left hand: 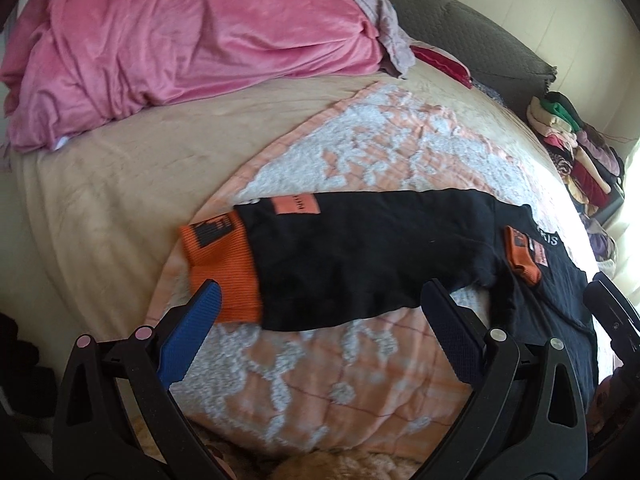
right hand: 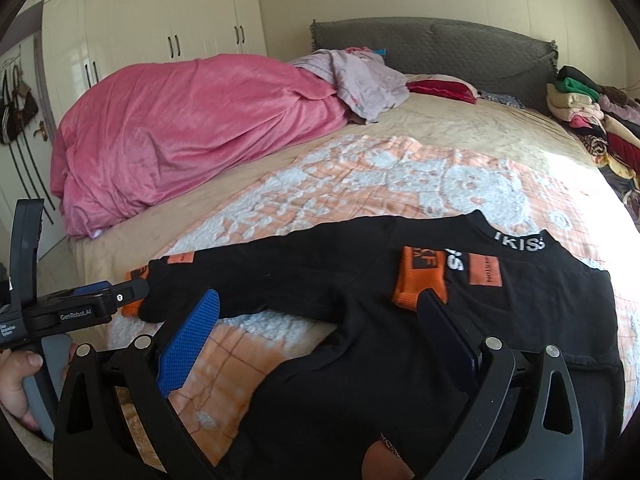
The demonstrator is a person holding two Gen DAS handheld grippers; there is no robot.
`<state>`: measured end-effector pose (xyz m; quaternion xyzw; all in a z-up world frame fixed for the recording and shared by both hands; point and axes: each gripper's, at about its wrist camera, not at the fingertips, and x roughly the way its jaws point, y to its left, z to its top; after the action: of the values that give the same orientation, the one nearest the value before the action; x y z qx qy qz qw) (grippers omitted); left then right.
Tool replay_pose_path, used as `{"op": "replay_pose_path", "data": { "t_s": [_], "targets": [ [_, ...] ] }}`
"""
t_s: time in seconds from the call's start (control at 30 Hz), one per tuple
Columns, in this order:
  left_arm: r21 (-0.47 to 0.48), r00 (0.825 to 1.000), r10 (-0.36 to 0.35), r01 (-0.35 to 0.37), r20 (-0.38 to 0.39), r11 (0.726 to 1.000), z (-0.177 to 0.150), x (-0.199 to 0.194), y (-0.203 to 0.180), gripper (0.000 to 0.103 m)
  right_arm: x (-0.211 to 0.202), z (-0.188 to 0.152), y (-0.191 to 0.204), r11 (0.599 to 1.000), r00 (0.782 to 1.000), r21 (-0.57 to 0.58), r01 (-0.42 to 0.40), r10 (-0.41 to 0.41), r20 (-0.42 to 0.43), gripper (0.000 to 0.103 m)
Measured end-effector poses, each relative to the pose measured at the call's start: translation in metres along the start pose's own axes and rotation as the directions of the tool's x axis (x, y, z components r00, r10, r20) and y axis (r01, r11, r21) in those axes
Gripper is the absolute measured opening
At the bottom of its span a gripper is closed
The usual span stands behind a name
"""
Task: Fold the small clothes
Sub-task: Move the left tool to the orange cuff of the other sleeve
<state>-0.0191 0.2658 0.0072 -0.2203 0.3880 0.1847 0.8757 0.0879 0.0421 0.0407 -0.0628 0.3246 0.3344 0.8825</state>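
A small black top (left hand: pixel 360 252) (right hand: pixel 400 340) with orange cuffs lies flat on the peach and white blanket (left hand: pixel 340 152) (right hand: pixel 360 184). One sleeve stretches out to the left and ends in an orange cuff (left hand: pixel 220 264). The other sleeve is folded across the chest, with its orange cuff (left hand: pixel 522 256) (right hand: pixel 420 280) near the lettered collar. My left gripper (left hand: pixel 322 300) (right hand: pixel 128 296) is open just over the stretched sleeve, near its cuff, and holds nothing. My right gripper (right hand: pixel 320 306) (left hand: pixel 604 300) is open above the body of the top, near the armpit, and is also empty.
A bunched pink duvet (left hand: pixel 180 40) (right hand: pixel 180 132) fills the far left of the bed. A stack of folded clothes (left hand: pixel 576 152) (right hand: pixel 592 120) sits at the far right by the grey headboard (right hand: pixel 440 48). A hand (right hand: pixel 16 380) holds the left gripper's handle. White wardrobes (right hand: pixel 160 20) stand behind.
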Motion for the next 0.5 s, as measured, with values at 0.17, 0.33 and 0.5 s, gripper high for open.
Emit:
{"op": "replay_pose_path", "data": {
  "t_s": [0.17, 0.33, 0.5],
  "targets": [
    [-0.068, 1.000, 0.012, -0.013, -0.014, 0.998, -0.007, 0.006, 0.029, 0.093, 0.011, -0.002, 0.017, 0.999, 0.999, -0.027, -0.024, 0.024, -0.025, 0.098],
    [-0.153, 0.999, -0.019, 0.012, -0.044, 0.988, -0.015, 0.018, 0.055, 0.093, 0.021, -0.006, 0.030, 0.998, 0.998, -0.040, -0.040, 0.038, -0.045, 0.098],
    [-0.262, 0.996, -0.083, 0.070, -0.039, 0.962, -0.019, 0.032, 0.075, 0.084, 0.028, -0.010, 0.033, 0.998, 0.997, -0.017, -0.056, 0.055, -0.059, 0.098]
  ]
}}
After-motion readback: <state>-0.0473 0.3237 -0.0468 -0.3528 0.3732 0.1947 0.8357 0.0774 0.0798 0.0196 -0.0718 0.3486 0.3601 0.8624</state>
